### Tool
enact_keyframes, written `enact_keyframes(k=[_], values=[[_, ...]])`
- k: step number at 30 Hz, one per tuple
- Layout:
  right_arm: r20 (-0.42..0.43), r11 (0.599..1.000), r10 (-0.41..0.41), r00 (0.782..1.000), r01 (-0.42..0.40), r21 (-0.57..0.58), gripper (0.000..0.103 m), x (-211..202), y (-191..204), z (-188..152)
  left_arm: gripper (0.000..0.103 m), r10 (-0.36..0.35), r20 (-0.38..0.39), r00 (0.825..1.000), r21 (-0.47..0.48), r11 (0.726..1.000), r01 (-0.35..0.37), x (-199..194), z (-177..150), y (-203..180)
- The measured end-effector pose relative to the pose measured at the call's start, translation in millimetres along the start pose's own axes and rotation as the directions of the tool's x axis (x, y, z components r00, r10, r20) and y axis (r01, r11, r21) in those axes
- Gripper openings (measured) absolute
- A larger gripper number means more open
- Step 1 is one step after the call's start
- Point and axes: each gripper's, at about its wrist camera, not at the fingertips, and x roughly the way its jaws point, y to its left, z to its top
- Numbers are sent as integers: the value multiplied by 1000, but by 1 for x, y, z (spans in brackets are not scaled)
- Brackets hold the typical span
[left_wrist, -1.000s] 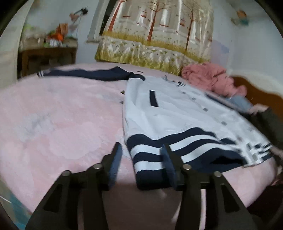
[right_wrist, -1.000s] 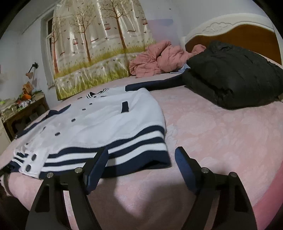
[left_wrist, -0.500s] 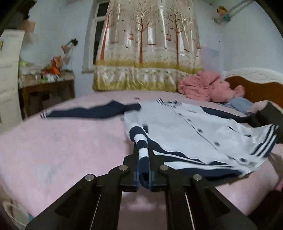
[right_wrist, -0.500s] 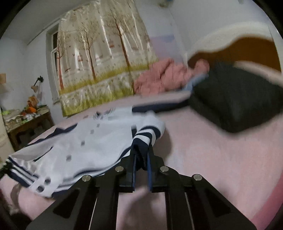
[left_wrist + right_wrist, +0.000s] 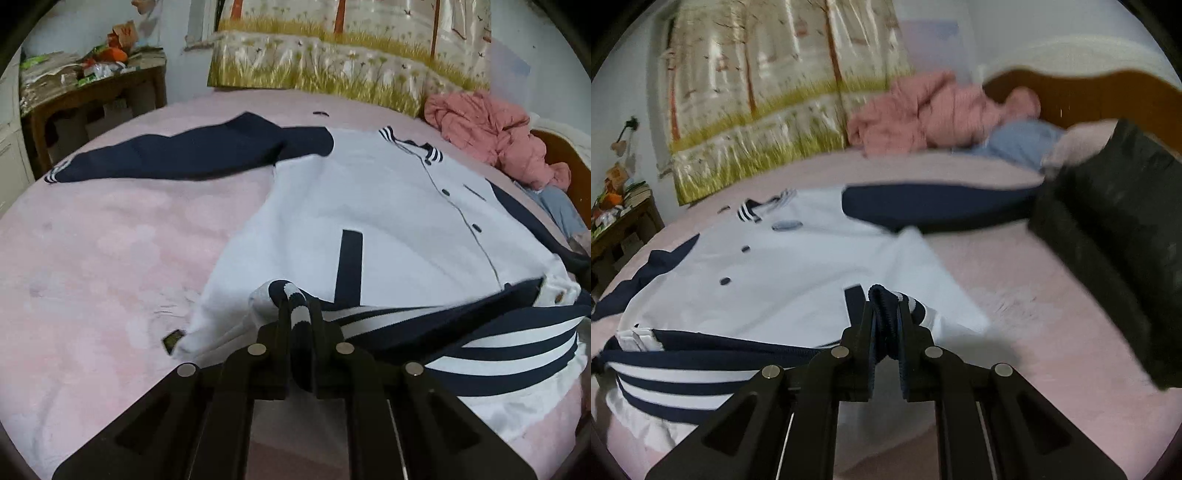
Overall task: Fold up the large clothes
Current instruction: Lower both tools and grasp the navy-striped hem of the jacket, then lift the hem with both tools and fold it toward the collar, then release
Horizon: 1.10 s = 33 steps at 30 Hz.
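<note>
A white jacket (image 5: 369,206) with navy sleeves and a navy-and-white striped hem lies front up on the pink bed; it also shows in the right wrist view (image 5: 798,273). My left gripper (image 5: 298,314) is shut on the striped hem at the jacket's left corner and holds it over the body. My right gripper (image 5: 886,310) is shut on the striped hem at the right corner. The hem (image 5: 498,343) hangs doubled over between the two grippers. One navy sleeve (image 5: 192,151) stretches to the left, the other (image 5: 938,206) to the right.
A pink quilted garment (image 5: 491,133) and a blue one (image 5: 1019,140) lie near the wooden headboard (image 5: 1108,96). A black folded garment (image 5: 1115,229) lies on the bed's right. A cluttered wooden table (image 5: 88,88) stands left of the bed, a curtain (image 5: 351,55) behind.
Both grippers went from open beside the hem to shut on its corners. They have since lifted the hem and carried it forward over the jacket's body toward the collar.
</note>
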Motion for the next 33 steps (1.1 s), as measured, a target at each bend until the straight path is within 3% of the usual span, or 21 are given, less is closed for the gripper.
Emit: enact_keyframes(k=[1, 3, 5, 6, 7, 8, 9, 12, 17, 19, 20, 21, 22, 25, 29, 32, 33], values=[[-33, 1000, -2, 999, 2, 4, 11, 8, -1, -1, 11, -10, 0, 1000, -4, 1000, 10, 1, 0, 2], [-48, 999, 38, 998, -37, 31, 15, 12, -7, -1, 20, -94, 13, 995, -22, 995, 95, -1, 2, 8], [-12, 991, 100, 995, -98, 87, 33, 1, -21, -1, 41, -193, 48, 980, -47, 980, 195, -8, 2, 18], [25, 987, 113, 993, -115, 110, 57, -10, -29, -1, 49, -215, 78, 973, -55, 974, 220, -15, 1, 22], [63, 986, 111, 992, -117, 116, 74, -20, -34, 0, 72, -215, 112, 970, -62, 973, 222, -23, 0, 26], [114, 987, 100, 988, -113, 112, 77, -34, -39, -1, 85, -192, 153, 969, -69, 976, 204, -33, -2, 29], [157, 990, 82, 984, -98, 99, 77, -51, -44, -4, 85, -166, 179, 970, -67, 981, 181, -42, -3, 31], [156, 996, 63, 986, -73, 59, 83, -69, -48, -5, 87, -148, 220, 964, -11, 988, 154, -65, -9, 30], [75, 999, 24, 997, -22, -33, 83, -52, -42, 2, 97, -129, 167, 977, 33, 992, 125, -55, -1, 26], [13, 990, 103, 995, -102, -100, 83, -35, -37, 7, 97, -99, 63, 993, 32, 995, 97, -30, 6, 25], [-55, 975, 154, 987, -161, -152, 83, -24, -30, 11, 97, -39, 6, 999, 22, 999, 39, -14, 9, 25], [-142, 949, 191, 971, -220, -227, 83, -10, -19, 16, 97, 44, -62, 997, 7, 999, -44, 5, 14, 28], [-176, 926, 188, 966, -234, -295, 83, -3, -8, 20, 97, 74, -113, 991, -5, 997, -75, 21, 19, 33], [-181, 888, 166, 969, -227, -401, 83, 12, 11, 26, 96, -9, -103, 995, -5, 1000, 9, 30, 32, 40], [-247, 930, 182, 952, -249, -271, 83, 55, 11, 27, 96, -23, -74, 997, -11, 1000, 22, 32, 26, 40], [-220, 960, 152, 964, -197, -199, 64, 64, 2, 28, 96, -19, -59, 998, -11, 1000, 18, 30, 25, 41], [-190, 968, 146, 971, -180, -177, 44, 59, -2, 29, 96, -13, -58, 998, -7, 1000, 13, 30, 25, 40]])
